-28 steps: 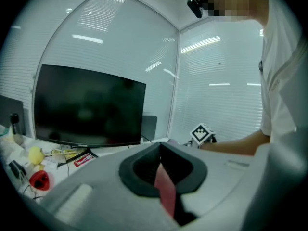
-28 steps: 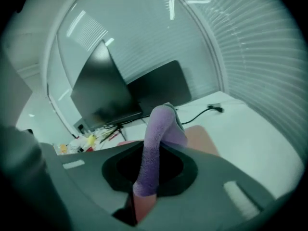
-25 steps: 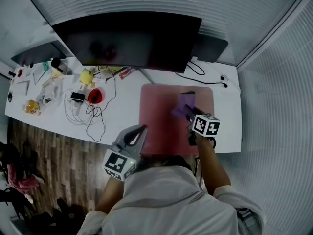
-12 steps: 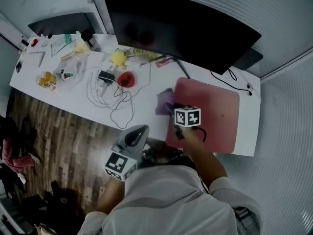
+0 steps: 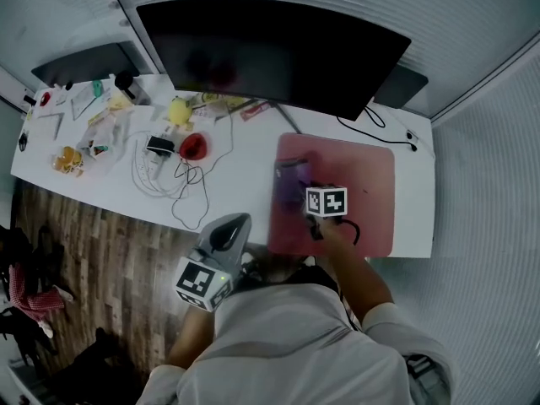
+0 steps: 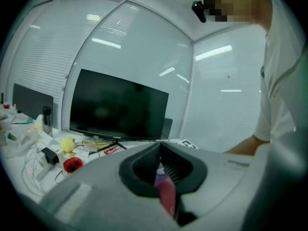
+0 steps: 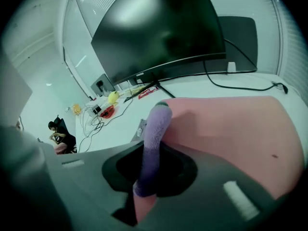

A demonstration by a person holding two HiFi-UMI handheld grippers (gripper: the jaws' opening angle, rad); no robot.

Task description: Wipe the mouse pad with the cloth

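Purple crumpled cloth (image 5: 291,175) rests on the pink rectangular mouse pad (image 5: 363,184), pinched in our extended right gripper (image 5: 304,194); our left gripper (image 5: 239,224) hovers closed, lower left.

The pink rectangular mouse pad (image 5: 364,194) lies on the white desk's (image 5: 236,180) right end, before the wide black monitor (image 5: 270,53). The purple cloth (image 5: 291,178) sits on the pad's left part. Tangled white cables (image 5: 145,174) lie to its left.
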